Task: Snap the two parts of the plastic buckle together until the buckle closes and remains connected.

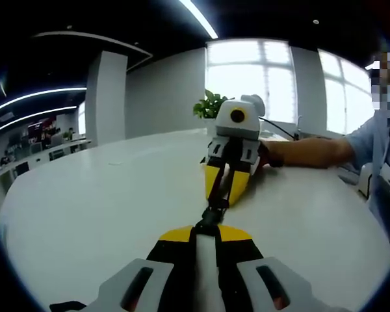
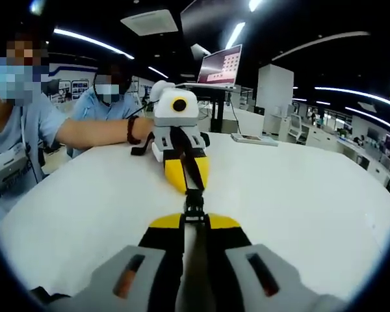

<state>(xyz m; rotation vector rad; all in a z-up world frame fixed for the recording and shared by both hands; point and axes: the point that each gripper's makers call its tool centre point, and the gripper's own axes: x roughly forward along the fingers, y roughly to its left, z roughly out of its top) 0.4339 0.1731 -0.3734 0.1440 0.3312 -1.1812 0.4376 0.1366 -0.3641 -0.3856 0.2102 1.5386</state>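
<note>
While both claws grip the joined buckle (image 1: 212,214) | bare table (image 1: 84,214) surrounds.

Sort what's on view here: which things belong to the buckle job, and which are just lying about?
Job:
- black plastic buckle, held between both grippers
- left gripper, fingers closed on its end
- right gripper, fingers closed on the other end
- white table beneath

Lying about:
- potted plant
- monitor on a stand
- flat item on the table behind
</note>
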